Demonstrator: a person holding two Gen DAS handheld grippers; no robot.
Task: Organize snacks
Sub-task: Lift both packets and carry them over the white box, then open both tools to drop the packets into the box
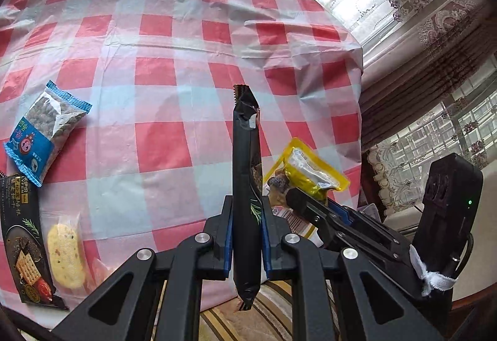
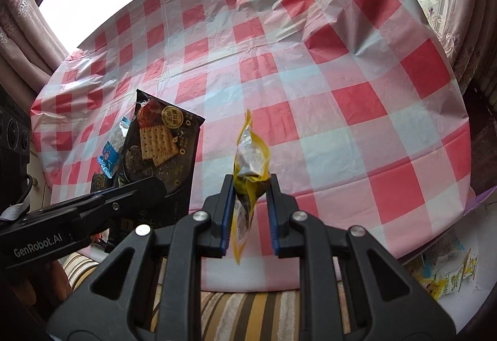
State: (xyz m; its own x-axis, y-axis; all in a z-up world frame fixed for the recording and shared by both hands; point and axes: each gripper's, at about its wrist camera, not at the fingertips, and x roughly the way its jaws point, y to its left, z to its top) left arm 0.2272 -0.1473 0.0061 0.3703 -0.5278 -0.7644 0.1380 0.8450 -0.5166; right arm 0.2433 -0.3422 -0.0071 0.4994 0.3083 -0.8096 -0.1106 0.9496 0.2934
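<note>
My left gripper (image 1: 247, 207) is shut on a black cracker packet (image 1: 247, 161), held edge-on above the near edge of the red-checked table (image 1: 161, 61). In the right wrist view the same packet (image 2: 161, 148) shows its printed face, with the left gripper (image 2: 149, 187) clamped on its lower part. My right gripper (image 2: 250, 188) is shut on a small yellow snack pouch (image 2: 251, 154), also lifted off the cloth. From the left wrist view, that pouch (image 1: 310, 170) and the right gripper (image 1: 293, 196) sit close on the right.
A blue seaweed-type packet (image 1: 46, 133), a second black cracker packet (image 1: 25, 241) and a clear-wrapped yellow cake (image 1: 65, 254) lie at the table's left. Several small snack packs (image 2: 450, 275) lie on a white surface at lower right. A striped cushion (image 2: 248, 310) is below the table edge.
</note>
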